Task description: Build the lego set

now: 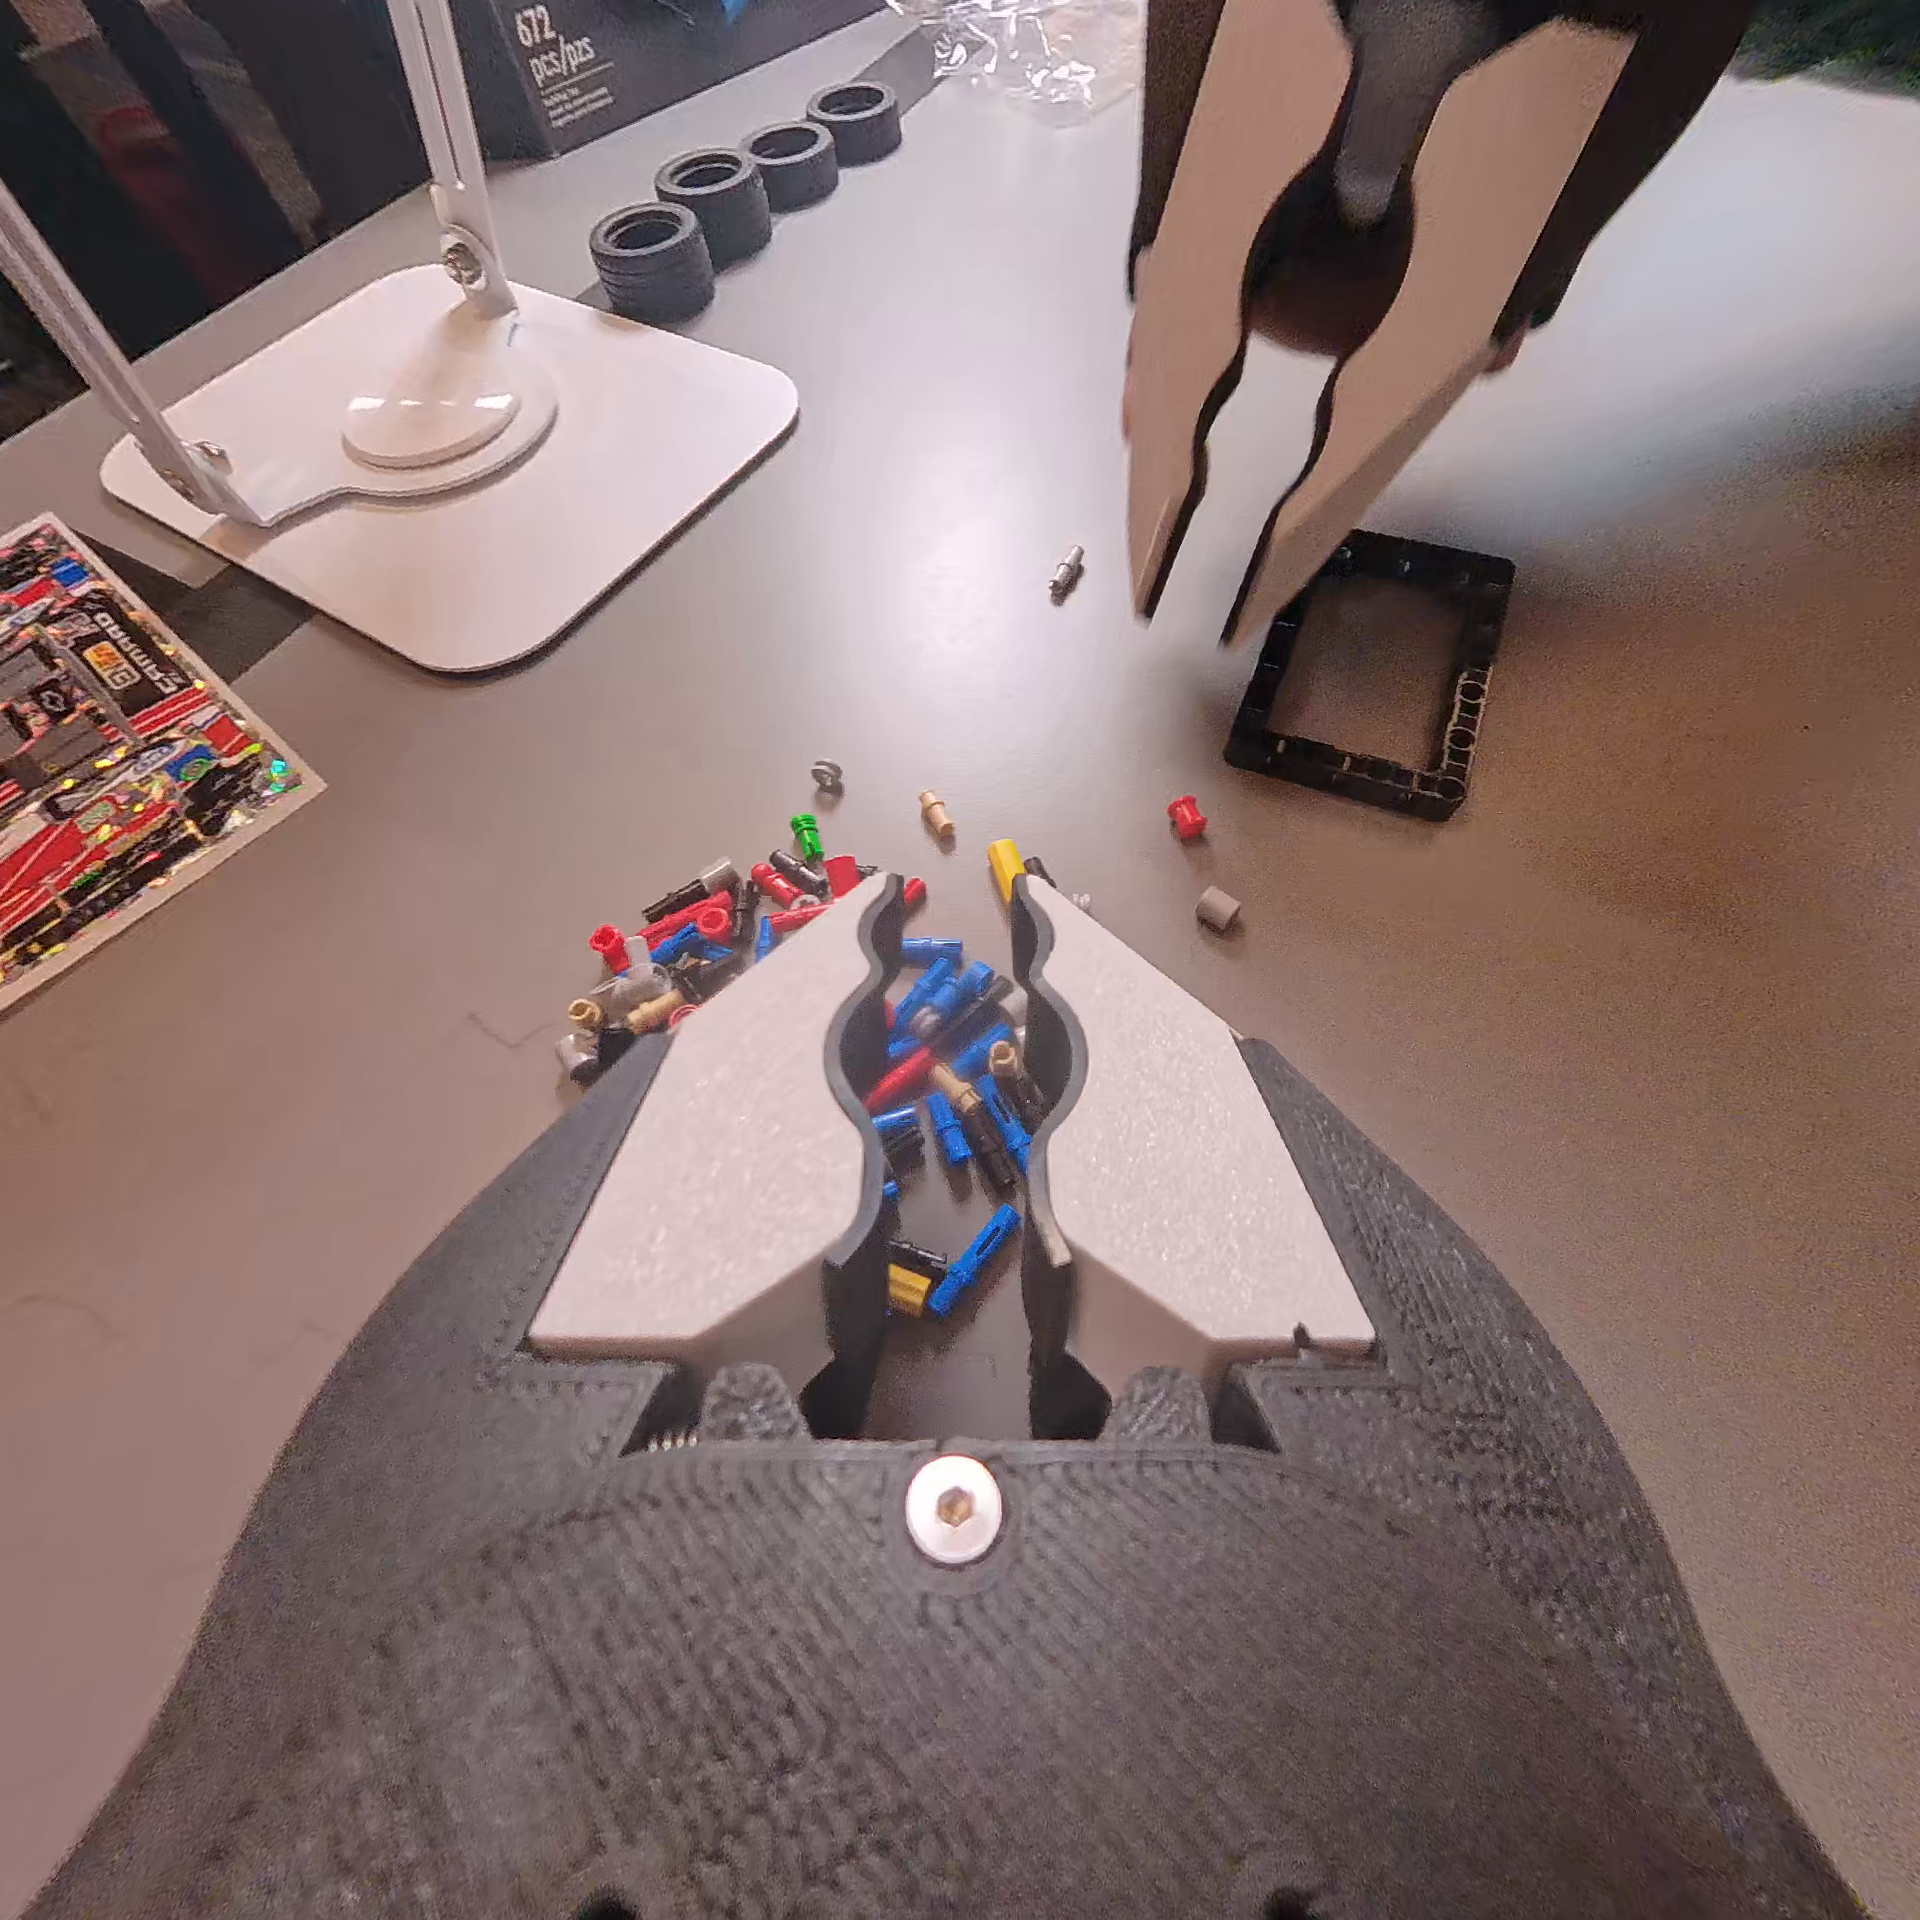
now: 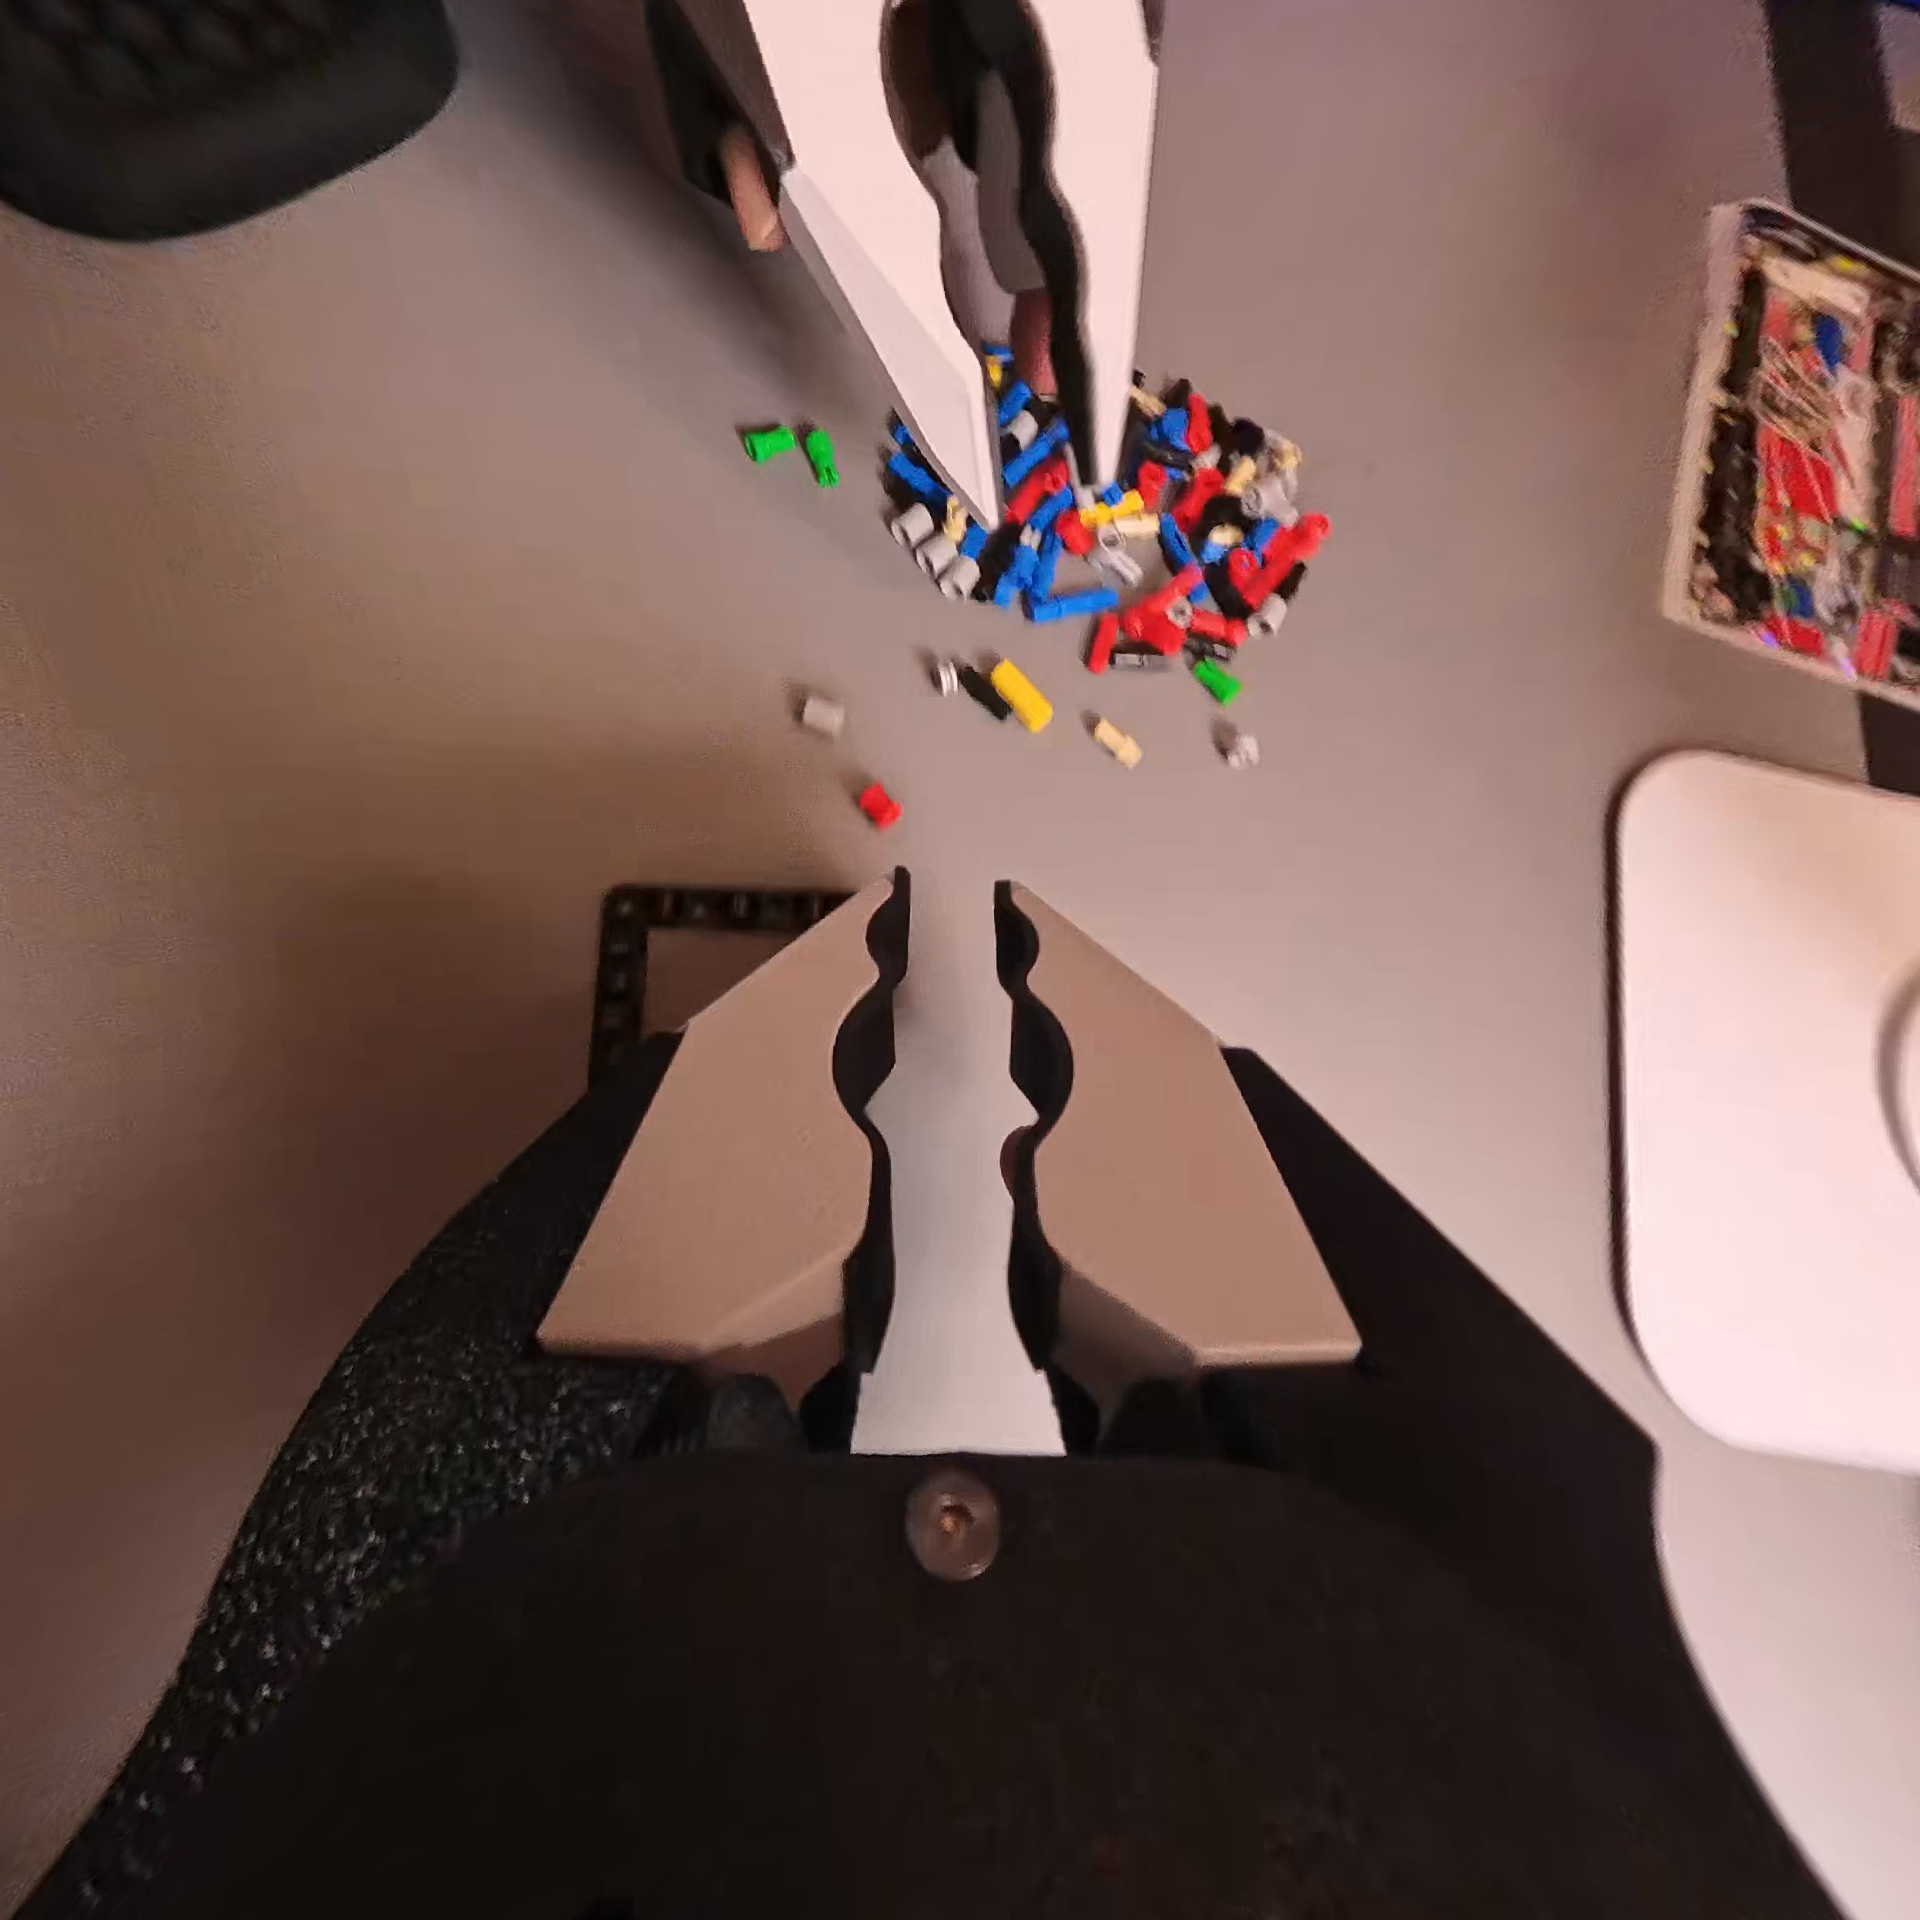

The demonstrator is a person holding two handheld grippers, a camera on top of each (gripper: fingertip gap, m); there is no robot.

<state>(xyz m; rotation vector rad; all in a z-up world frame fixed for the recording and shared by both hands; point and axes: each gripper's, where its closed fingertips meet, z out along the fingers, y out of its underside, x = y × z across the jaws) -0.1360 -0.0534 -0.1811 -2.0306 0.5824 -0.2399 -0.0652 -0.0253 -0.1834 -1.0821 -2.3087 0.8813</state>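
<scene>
A pile of small pins and connectors (image 1: pixel 956 1049), blue, red, black, tan and yellow, lies on the grey table; it also shows in the right wrist view (image 2: pixel 1122 520). My left gripper (image 1: pixel 951 888) is open and empty, its tips set down over the pile. It shows from the front in the right wrist view (image 2: pixel 1044 499). A black rectangular frame piece (image 1: pixel 1371 675) lies to the right, and shows partly hidden in the right wrist view (image 2: pixel 634 935). My right gripper (image 2: pixel 948 881) is open and empty just above the table beside the frame; it shows in the left wrist view (image 1: pixel 1190 623).
A white lamp base (image 1: pixel 457 457) stands at the left, also in the right wrist view (image 2: pixel 1766 1091). Several black tyres (image 1: pixel 748 187) stand behind it by a dark box (image 1: pixel 623 73). A sticker sheet (image 1: pixel 94 748) lies far left. Loose pins lie around: red (image 1: pixel 1184 816), grey (image 1: pixel 1218 909), silver (image 1: pixel 1067 571).
</scene>
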